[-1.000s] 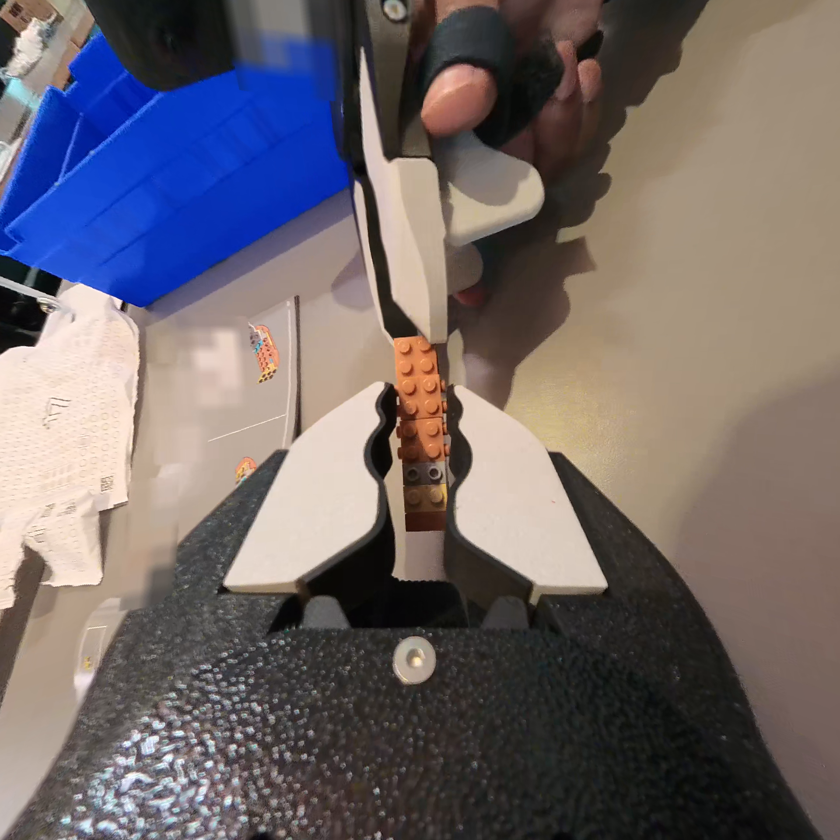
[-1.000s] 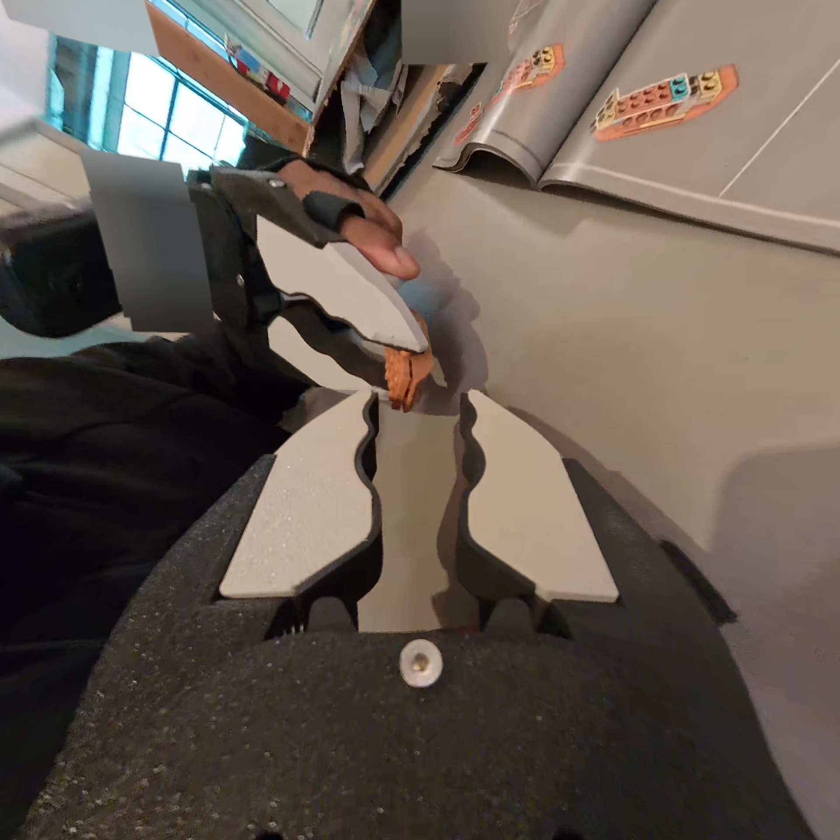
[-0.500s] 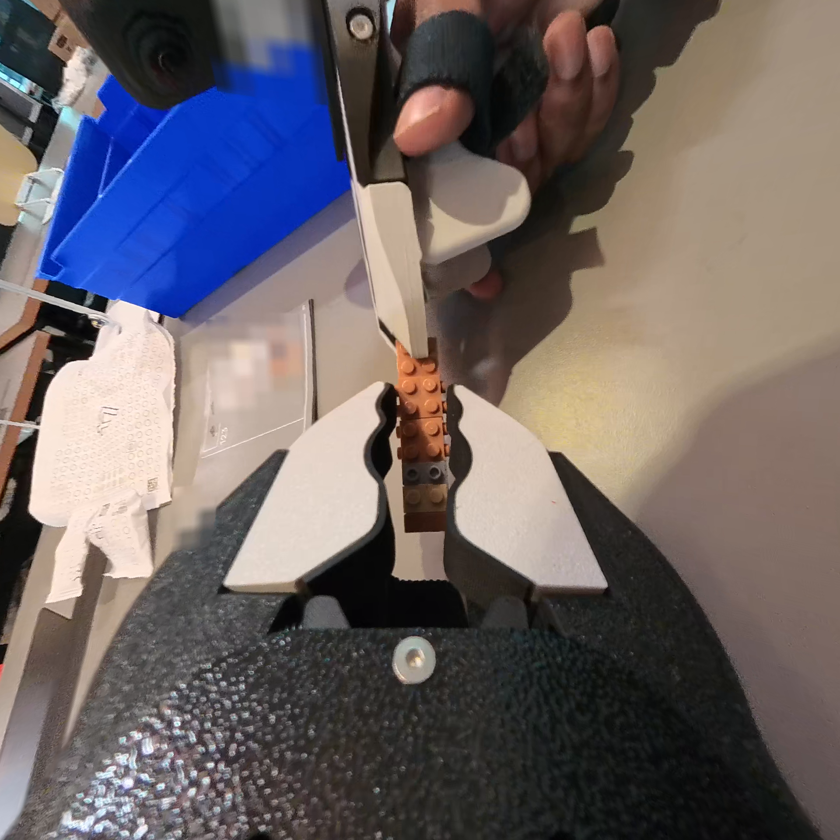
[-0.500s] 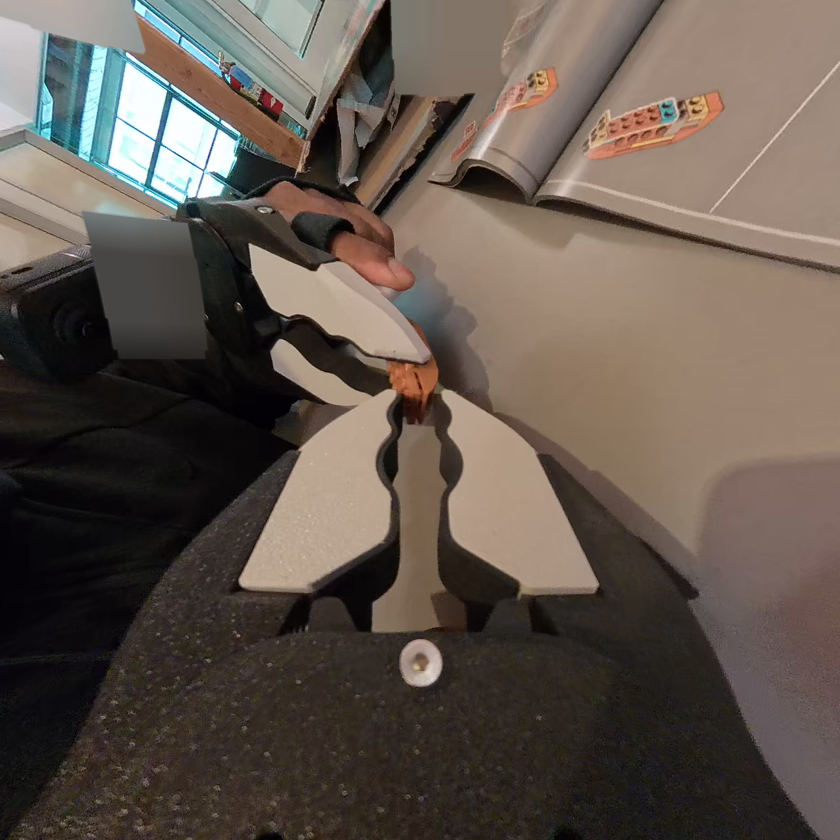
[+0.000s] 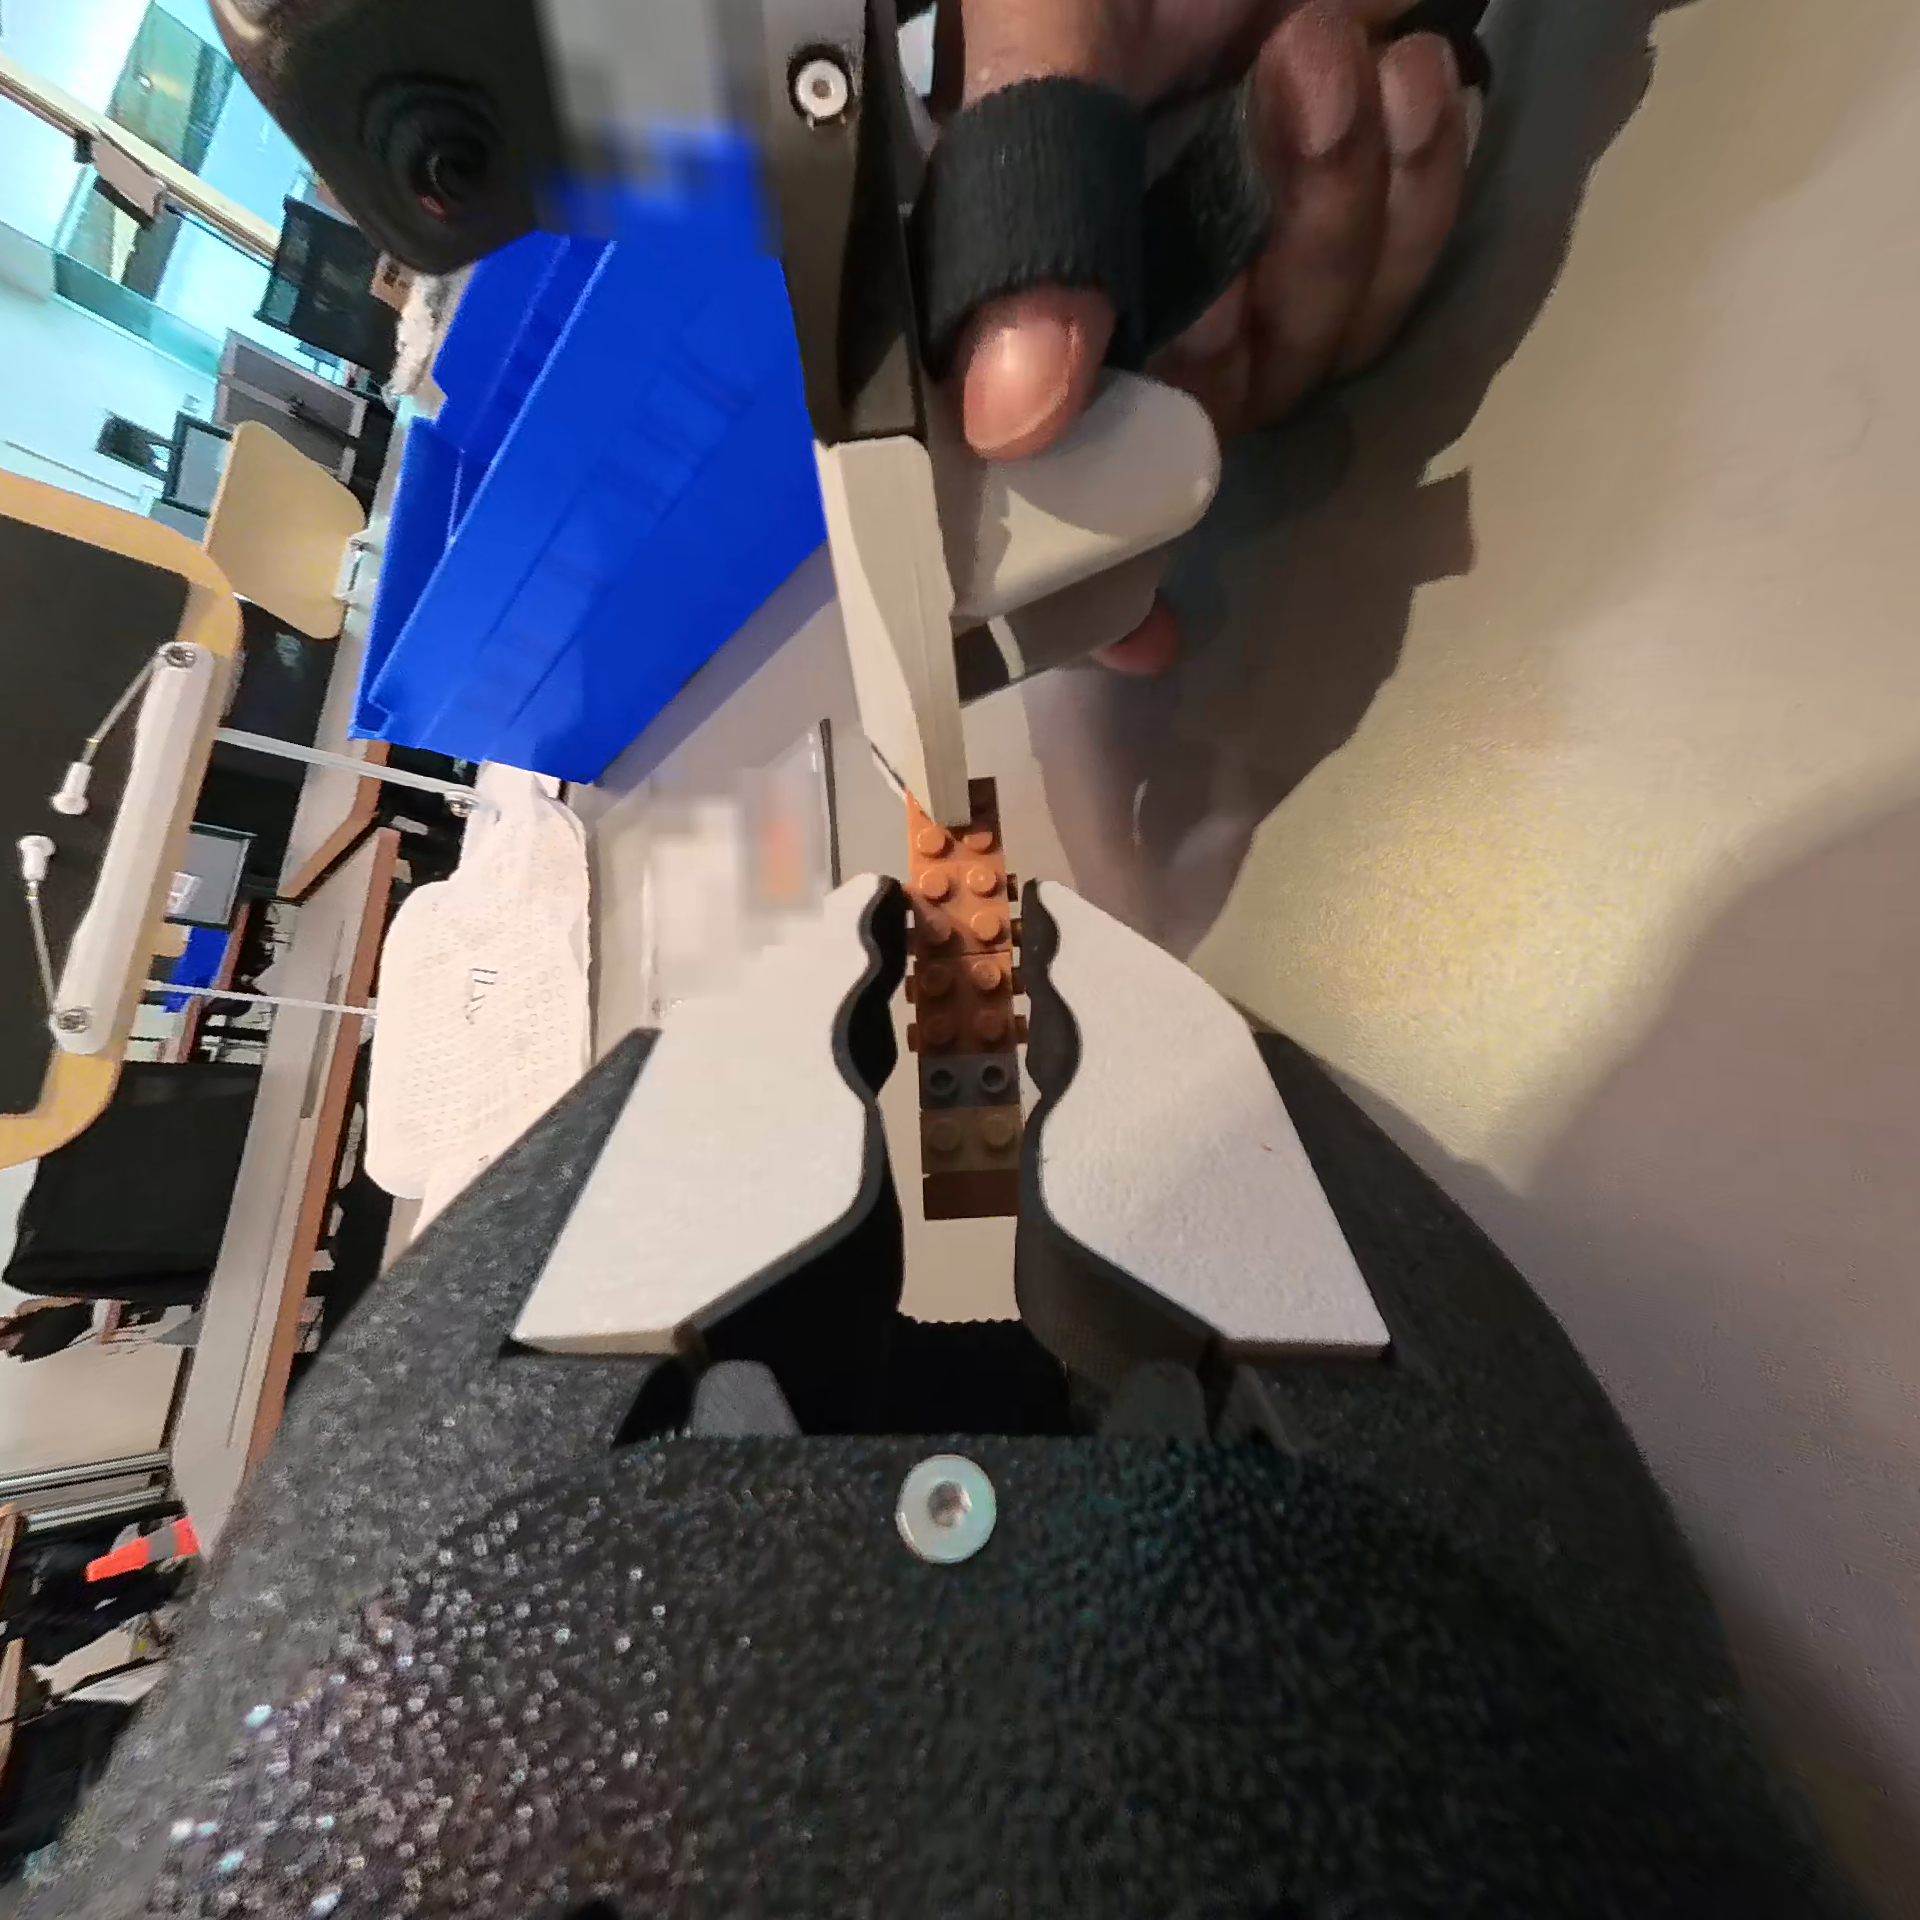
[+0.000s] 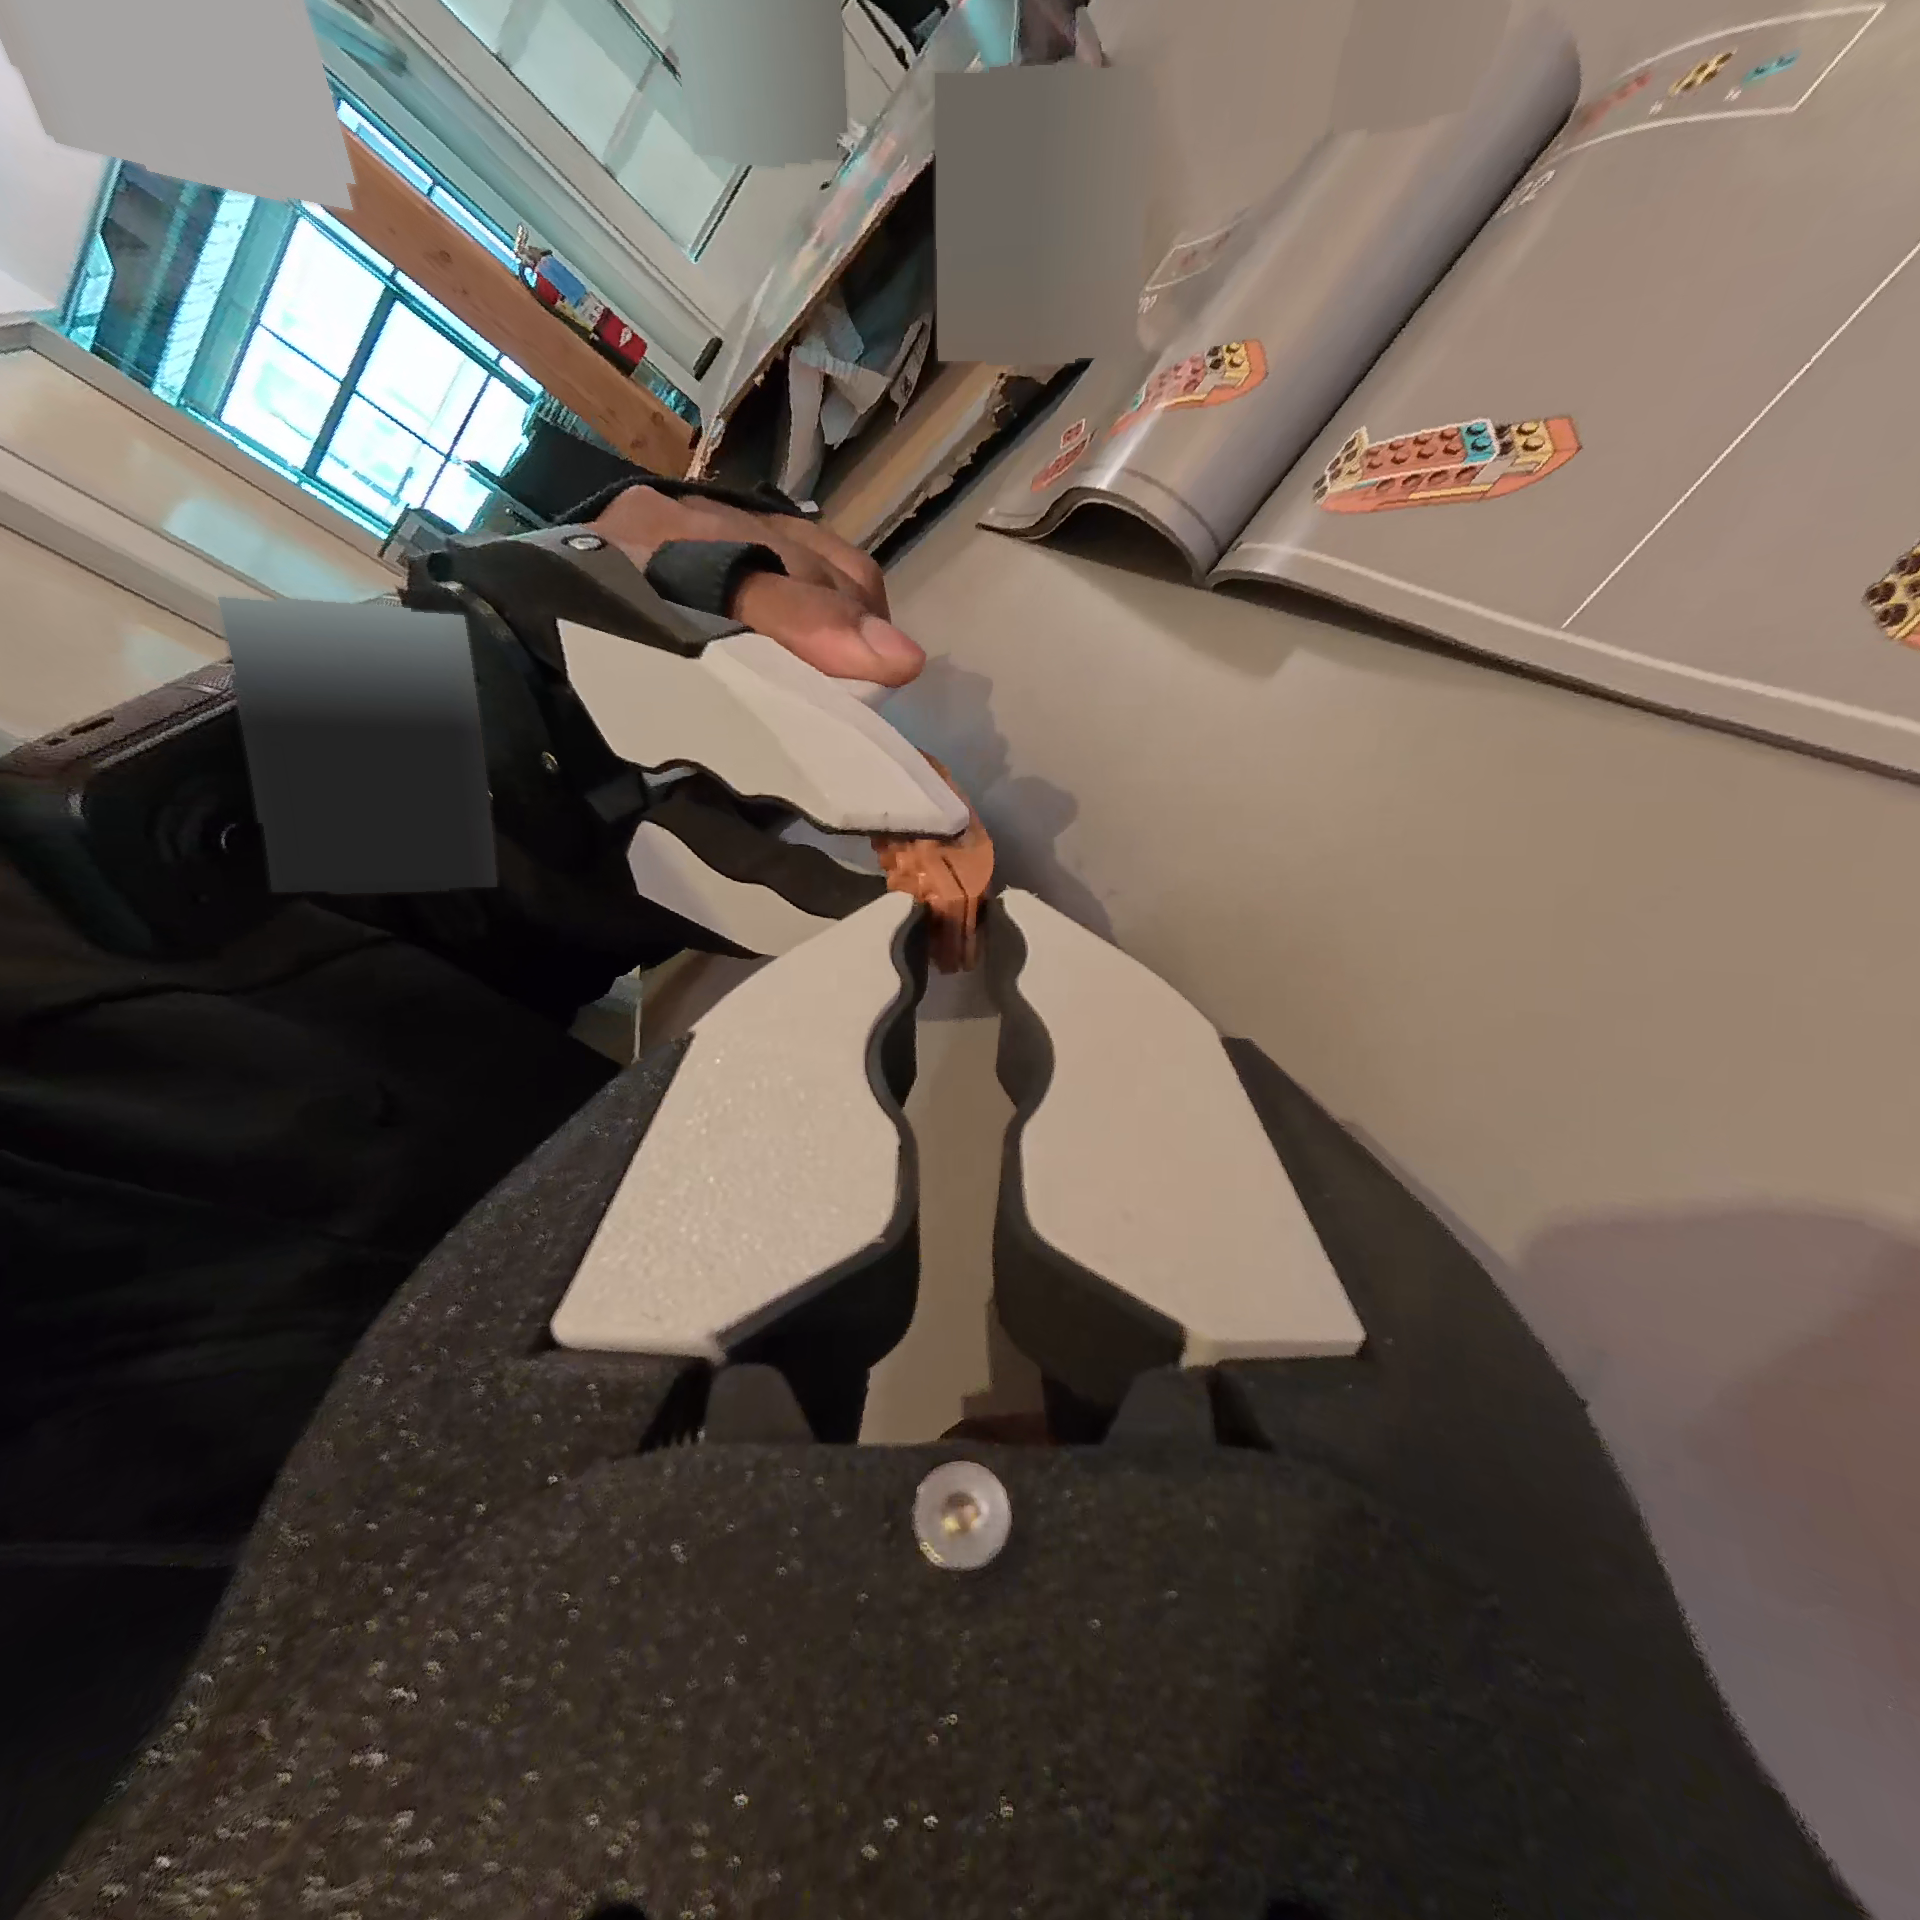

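brick strip (image 5: pixel 966 997) orange, brown, grey; bin (image 5: pixel 582 499) blue; booklet (image 6: pixel 1558 436) grey

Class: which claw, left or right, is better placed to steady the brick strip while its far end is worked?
Left claw: it probably clamps most of the brick strip; the right claw pinches only the far tip.

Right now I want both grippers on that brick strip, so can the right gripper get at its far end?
Probably yes: the right gripper already pinches the brick strip's free orange end beyond the left gripper.
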